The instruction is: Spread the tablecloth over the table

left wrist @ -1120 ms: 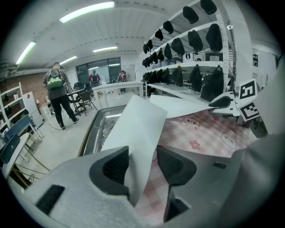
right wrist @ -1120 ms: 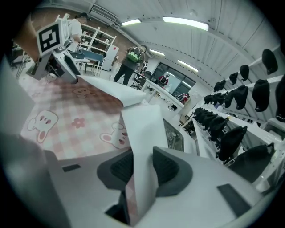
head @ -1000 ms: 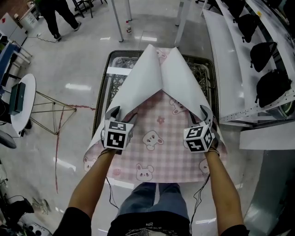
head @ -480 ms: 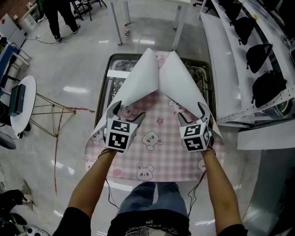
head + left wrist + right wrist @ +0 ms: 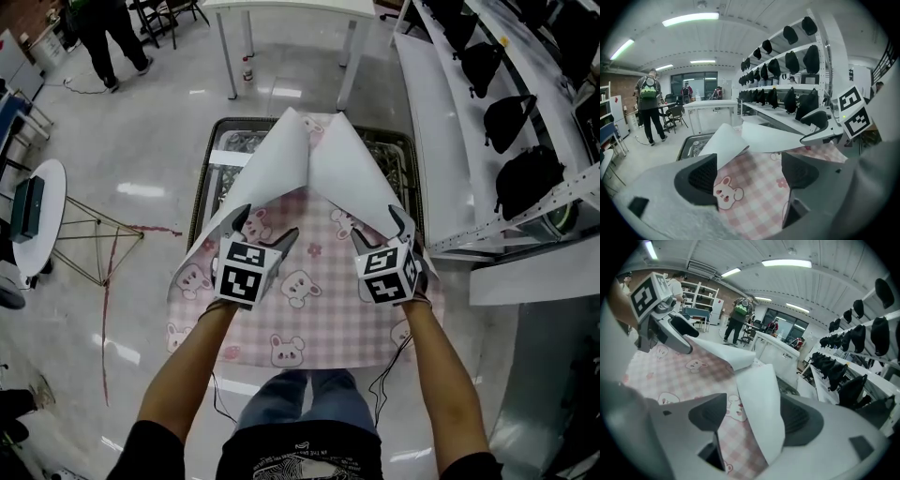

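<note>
A pink checked tablecloth with bunny prints lies over a dark-framed table. Its two far corners are folded back toward me as white flaps, which meet in a peak. My left gripper hovers by the left flap's lower edge. Its jaws have just been opening and nothing is pressed between them. In the left gripper view, that gripper looks down on the bare cloth. My right gripper has also just been opening. The right flap lies loosely between its wide pads.
White shelving with black bags runs along the right, close to the table. A white table stands beyond the far end. A person walks at the back left. A round white table and a wire frame stand at left.
Both grippers' jaws stand wider than a second ago and have let go of the flap edges. Both hands have lifted a little. The flaps stay folded back.
</note>
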A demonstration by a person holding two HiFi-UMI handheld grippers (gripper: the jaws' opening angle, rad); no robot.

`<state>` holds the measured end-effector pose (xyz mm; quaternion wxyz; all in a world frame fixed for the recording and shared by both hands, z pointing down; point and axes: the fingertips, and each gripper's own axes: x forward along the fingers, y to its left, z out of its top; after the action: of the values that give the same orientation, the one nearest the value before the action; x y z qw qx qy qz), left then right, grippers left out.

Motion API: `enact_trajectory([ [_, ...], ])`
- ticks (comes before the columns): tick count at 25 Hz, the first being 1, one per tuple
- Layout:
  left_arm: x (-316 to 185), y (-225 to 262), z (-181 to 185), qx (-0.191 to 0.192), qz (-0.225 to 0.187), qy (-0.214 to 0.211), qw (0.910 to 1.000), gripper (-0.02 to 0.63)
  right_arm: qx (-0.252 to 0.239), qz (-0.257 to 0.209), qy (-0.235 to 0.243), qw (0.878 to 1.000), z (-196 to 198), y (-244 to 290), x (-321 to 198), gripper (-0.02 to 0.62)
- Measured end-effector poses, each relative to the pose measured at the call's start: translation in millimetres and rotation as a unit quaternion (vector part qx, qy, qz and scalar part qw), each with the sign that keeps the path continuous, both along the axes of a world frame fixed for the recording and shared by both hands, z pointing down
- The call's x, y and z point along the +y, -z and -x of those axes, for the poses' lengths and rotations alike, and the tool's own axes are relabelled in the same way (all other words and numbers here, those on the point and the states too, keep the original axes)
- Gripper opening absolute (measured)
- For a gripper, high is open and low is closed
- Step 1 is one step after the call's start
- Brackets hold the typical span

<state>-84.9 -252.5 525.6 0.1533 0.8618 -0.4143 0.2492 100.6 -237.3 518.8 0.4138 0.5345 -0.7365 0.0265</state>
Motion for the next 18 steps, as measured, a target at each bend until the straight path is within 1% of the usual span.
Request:
enact_trajectory([
  [6, -6.1, 27.2, -26.5, 0.042, -0.007, -0.016, 0.999, 0.399, 0.019, 0.016, 0.019, 1.0, 4.5, 15.6, -7.0, 0.348],
  [10, -11.0, 35.4, -44.4, 0.062, -0.003, -0.025, 0.9977, 0.382, 0.032, 0.024, 0.025, 0.999, -1.5, 12.5, -13.5, 0.348],
  [14, -18.5, 27.5, -58.2, 0.069, 0.009, -0.029, 0.9971, 0.37, 0.053, 0.039, 0.041, 0.997, -9.2, -6.5, -21.9, 0.347],
  [18, -27.2, 11.9, -73.2, 0.067, 0.021, -0.03, 0.997, 0.359, 0.078, 0.065, 0.066, 0.993, -18.4, -39.5, -26.7, 0.347],
])
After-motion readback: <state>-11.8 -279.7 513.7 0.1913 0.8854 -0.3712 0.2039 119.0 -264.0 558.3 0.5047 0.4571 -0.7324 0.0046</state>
